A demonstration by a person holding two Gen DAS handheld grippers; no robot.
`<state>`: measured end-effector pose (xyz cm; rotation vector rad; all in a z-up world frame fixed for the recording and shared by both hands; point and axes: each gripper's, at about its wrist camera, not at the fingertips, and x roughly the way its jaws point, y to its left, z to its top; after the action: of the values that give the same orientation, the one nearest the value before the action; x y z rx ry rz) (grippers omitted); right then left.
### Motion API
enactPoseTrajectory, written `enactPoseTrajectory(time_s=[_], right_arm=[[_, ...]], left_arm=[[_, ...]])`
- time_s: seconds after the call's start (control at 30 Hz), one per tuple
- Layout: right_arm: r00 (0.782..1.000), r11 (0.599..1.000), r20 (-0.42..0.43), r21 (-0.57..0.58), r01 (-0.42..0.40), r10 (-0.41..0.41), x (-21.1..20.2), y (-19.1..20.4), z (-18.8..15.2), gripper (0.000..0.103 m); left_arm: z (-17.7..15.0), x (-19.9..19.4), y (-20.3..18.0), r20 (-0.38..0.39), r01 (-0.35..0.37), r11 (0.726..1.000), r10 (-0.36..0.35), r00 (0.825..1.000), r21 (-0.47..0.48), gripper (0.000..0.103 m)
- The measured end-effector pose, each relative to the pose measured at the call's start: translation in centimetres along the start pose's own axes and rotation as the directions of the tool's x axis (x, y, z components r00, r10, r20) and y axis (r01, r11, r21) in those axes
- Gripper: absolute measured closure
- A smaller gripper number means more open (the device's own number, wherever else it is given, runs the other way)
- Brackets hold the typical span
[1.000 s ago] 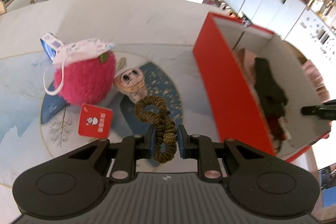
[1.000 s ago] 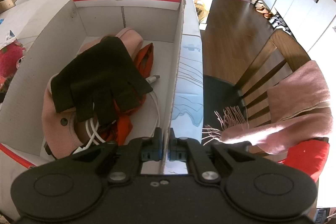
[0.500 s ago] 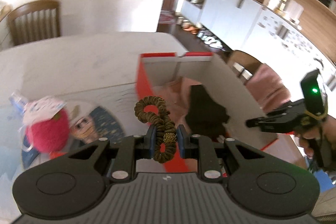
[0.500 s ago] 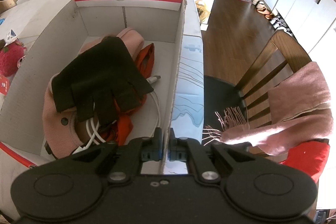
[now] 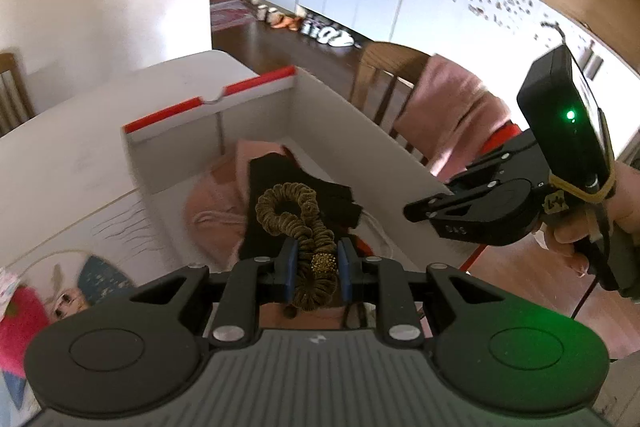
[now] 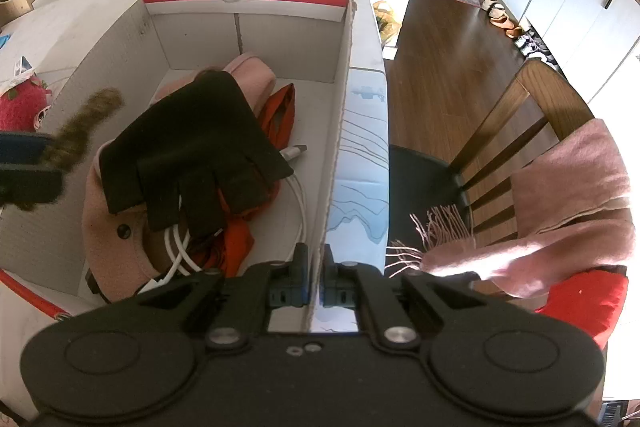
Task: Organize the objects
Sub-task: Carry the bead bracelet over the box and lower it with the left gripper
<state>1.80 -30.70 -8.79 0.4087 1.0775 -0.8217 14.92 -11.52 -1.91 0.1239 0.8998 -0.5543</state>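
Olive-brown ruffled fabric scrunchie (image 5: pixel 308 227) | pinched in left gripper (image 5: pixel 316 269), above red-rimmed white cardboard box (image 5: pixel 344 119), ready to drop | right gripper (image 6: pixel 314 281) clamped shut on box wall, steadying it

The right tongs (image 6: pixel 315 281) pinch the box (image 6: pixel 340 99) wall. Inside, a black glove (image 6: pixel 192 143) lies on pink cloth (image 6: pixel 112 231).
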Motion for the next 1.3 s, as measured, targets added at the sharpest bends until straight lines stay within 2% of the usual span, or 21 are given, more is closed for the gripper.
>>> enactPoseTrajectory(time_s=[0.6,0.8,1.07,1.17,1.3], right_arm=[[1.0,1.0,-0.003,0.008,-0.004,0.004,0.1,0.1,0.1,0.099],[1.0,1.0,-0.002,0.017,-0.009,0.009,0.1,-0.1,0.0,0.099],[1.0,1.0,-0.002,0.028,-0.006,0.006,0.0,-0.1,0.0,0.099],[1.0,0.999,0.002,0.033,-0.003,0.003,-0.2,-0.2,0.0,0.099],[1.0,0.999,0.002,0.042,0.0,0.0,-0.3,-0.3,0.0,0.099]], left_arm=[[1.1,7.2,-2.0,-0.136,0.014,0.996,-0.001,0.991,0.089,0.083],[0.7,8.7,-1.6,-0.193,0.014,0.997,0.001,0.981,0.078,0.083],[0.3,9.2,-0.1,-0.225,0.019,1.0,-0.018,0.974,0.001,0.082],[0.2,9.0,0.3,-0.221,0.022,0.999,-0.027,0.975,-0.023,0.076],[-0.1,8.7,0.7,-0.207,0.035,0.998,-0.043,0.977,-0.043,0.056]])
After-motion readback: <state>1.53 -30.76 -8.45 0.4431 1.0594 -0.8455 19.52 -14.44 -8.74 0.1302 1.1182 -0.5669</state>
